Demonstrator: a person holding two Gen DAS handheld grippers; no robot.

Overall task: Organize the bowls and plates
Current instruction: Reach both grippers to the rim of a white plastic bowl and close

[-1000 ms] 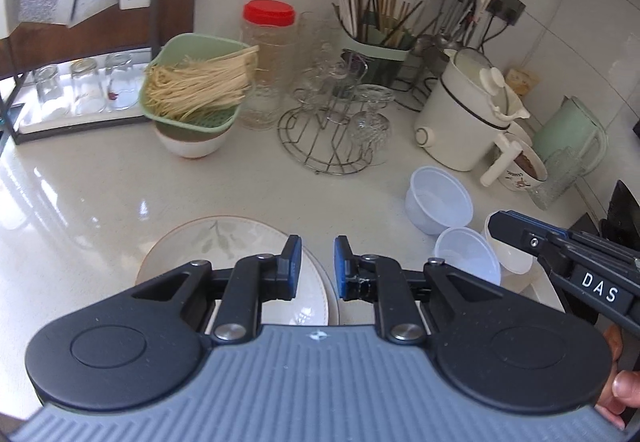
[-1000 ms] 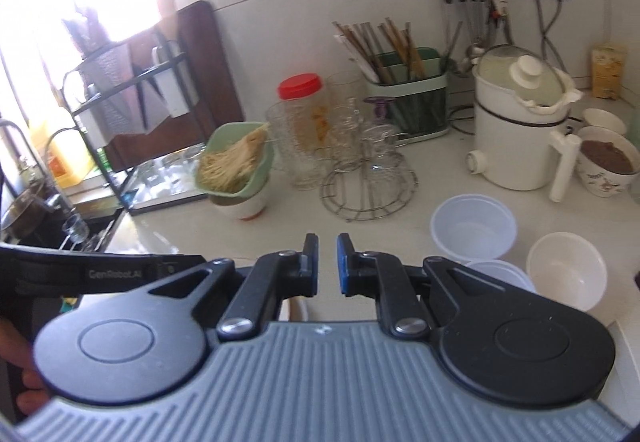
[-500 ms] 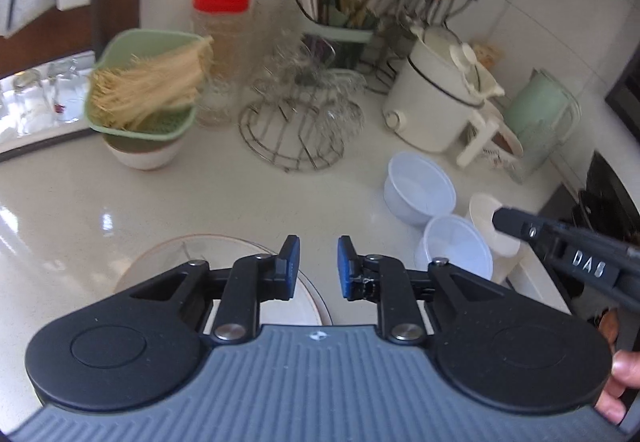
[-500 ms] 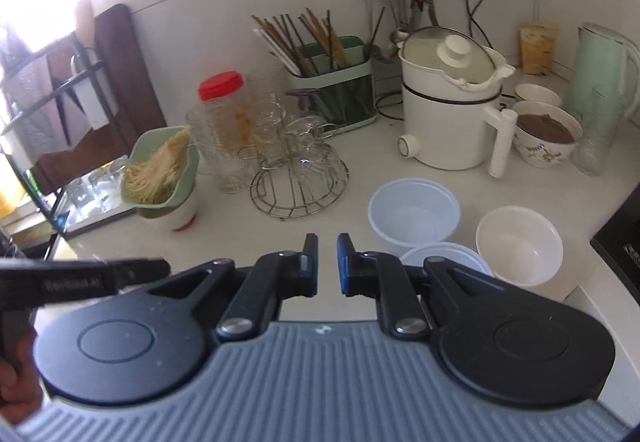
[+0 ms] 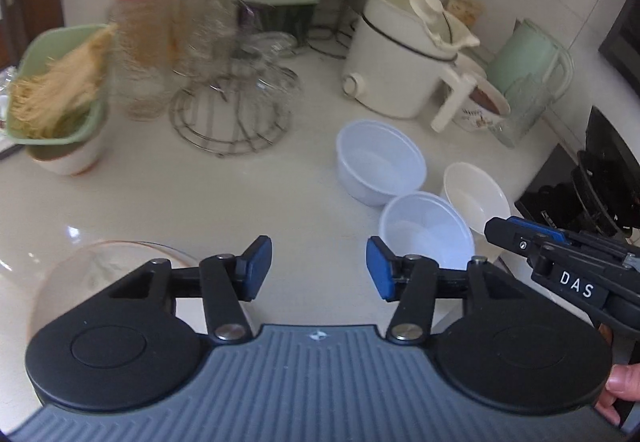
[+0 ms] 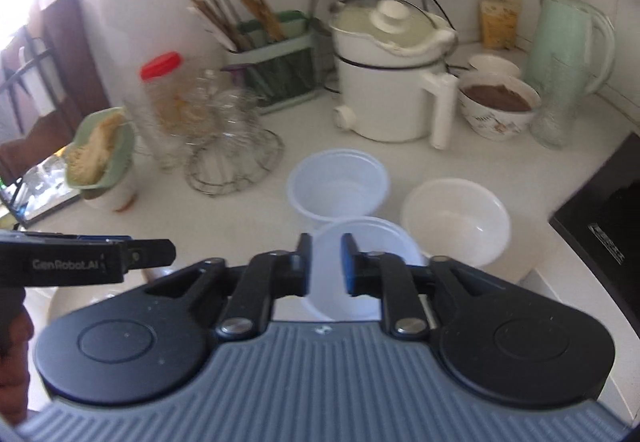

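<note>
Since a second ago both hand-held grippers have dropped toward the desk, jaws opening. The nearest plastic bowl sits just beyond the right hand-held gripper, jaws slightly apart and empty, likely to pinch its rim. The left hand-held gripper gapes wider, empty, plate to its left.

A white counter carries three bowls at three o'clock, a plate at seven, a wire rack and cooker toward twelve.
</note>
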